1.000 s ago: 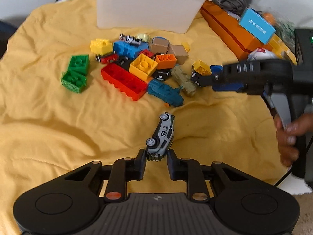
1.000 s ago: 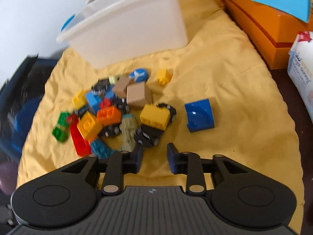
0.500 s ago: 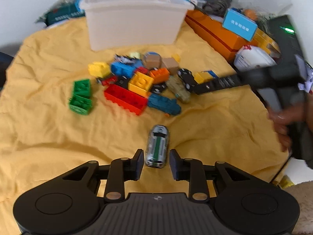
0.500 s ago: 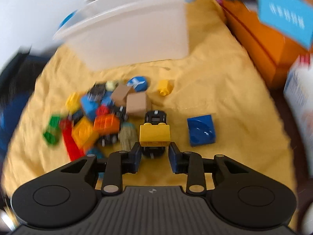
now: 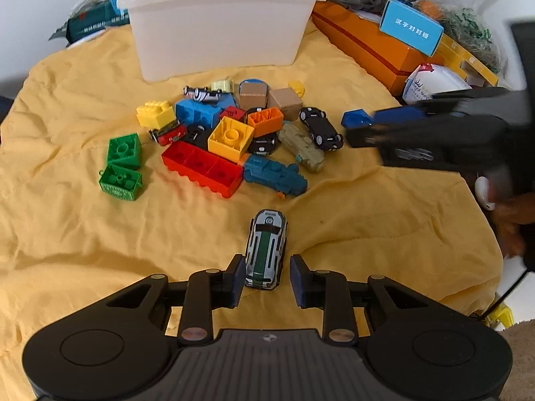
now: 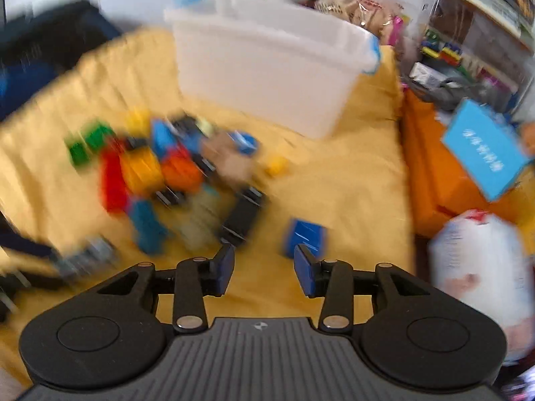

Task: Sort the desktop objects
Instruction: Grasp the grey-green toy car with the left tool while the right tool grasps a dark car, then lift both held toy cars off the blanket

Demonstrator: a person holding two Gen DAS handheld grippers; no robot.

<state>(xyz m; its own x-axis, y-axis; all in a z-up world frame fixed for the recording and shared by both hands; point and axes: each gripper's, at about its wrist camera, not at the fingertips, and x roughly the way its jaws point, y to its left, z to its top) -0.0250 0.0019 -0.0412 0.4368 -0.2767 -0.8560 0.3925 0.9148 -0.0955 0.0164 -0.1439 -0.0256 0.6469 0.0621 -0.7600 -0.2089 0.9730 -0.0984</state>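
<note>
While your left gripper (image 5: 264, 279) hovered over the yellow cloth (image 5: 67, 234), its jaws had just been opening, and the silver-green toy car (image 5: 266, 249) sat loose between them. Your right gripper (image 6: 263, 269) had just spread open, empty, beside a blue block (image 6: 306, 237), near the toy pile (image 5: 230, 137) before the white bin (image 5: 217, 23).

Right gripper (image 6: 263, 269) jaws just opened, empty; blurred toy pile (image 6: 160, 173) beyond.
</note>
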